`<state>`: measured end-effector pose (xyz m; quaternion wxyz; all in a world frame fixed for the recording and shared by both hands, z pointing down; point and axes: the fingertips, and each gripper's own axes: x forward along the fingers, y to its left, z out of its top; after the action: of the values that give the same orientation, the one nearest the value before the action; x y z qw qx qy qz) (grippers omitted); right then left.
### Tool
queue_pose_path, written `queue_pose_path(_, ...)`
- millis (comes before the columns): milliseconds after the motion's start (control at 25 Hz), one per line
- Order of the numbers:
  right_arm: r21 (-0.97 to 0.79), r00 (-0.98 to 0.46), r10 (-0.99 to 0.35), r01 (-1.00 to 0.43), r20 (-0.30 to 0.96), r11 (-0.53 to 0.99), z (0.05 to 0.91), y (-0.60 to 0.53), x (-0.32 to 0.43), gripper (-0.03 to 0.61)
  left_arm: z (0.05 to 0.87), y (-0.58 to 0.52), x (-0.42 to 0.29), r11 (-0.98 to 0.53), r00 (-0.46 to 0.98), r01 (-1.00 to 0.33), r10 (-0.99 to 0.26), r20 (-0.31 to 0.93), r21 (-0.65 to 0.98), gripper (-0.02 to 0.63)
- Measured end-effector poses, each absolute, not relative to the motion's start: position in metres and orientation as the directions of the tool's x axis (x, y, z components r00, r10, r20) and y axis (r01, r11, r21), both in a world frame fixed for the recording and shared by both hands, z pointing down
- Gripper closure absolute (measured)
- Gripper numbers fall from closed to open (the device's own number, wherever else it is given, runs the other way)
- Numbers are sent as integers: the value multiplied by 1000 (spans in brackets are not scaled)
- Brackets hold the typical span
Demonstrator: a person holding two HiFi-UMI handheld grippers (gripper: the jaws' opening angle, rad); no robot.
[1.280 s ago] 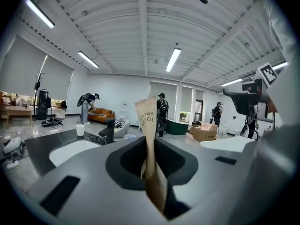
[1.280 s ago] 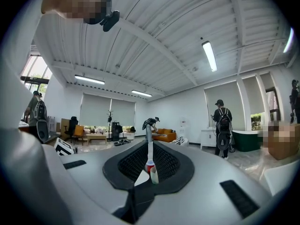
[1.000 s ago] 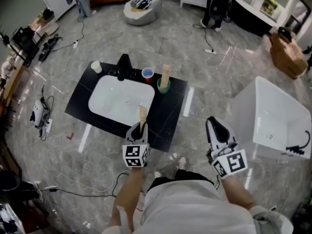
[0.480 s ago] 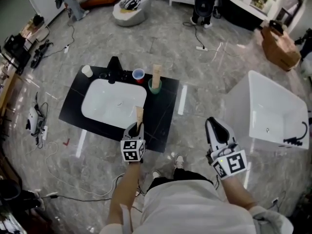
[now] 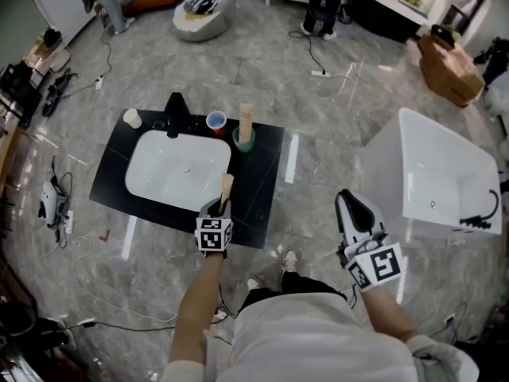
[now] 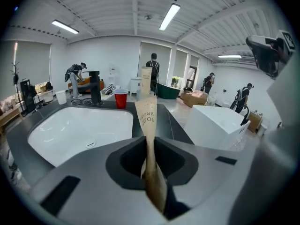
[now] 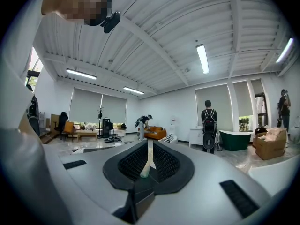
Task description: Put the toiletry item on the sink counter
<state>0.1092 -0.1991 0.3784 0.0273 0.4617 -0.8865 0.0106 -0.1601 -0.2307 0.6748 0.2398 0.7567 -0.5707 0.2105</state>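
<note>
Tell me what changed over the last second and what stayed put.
The left gripper, shut on the paper toothbrush packet, has dropped closer to the black sink counter by the front right corner of the basin. It has not yet released the packet. The right gripper stayed off to the counter's right, jaws together and empty. The faucet, red cup and green cup have not moved.

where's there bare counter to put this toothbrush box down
Freest: the black counter strip right of the white basin, on the near side of the green cup. The back edge is crowded: white cup, faucet, red cup.
</note>
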Motion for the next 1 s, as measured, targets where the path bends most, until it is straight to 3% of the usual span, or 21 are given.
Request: queue_pose_path(1000, -3, -556, -828, -830, 73, 558, 385, -205, 120, 523, 717, -252, -164, -315, 230, -949, -635, 738, 26, 565)
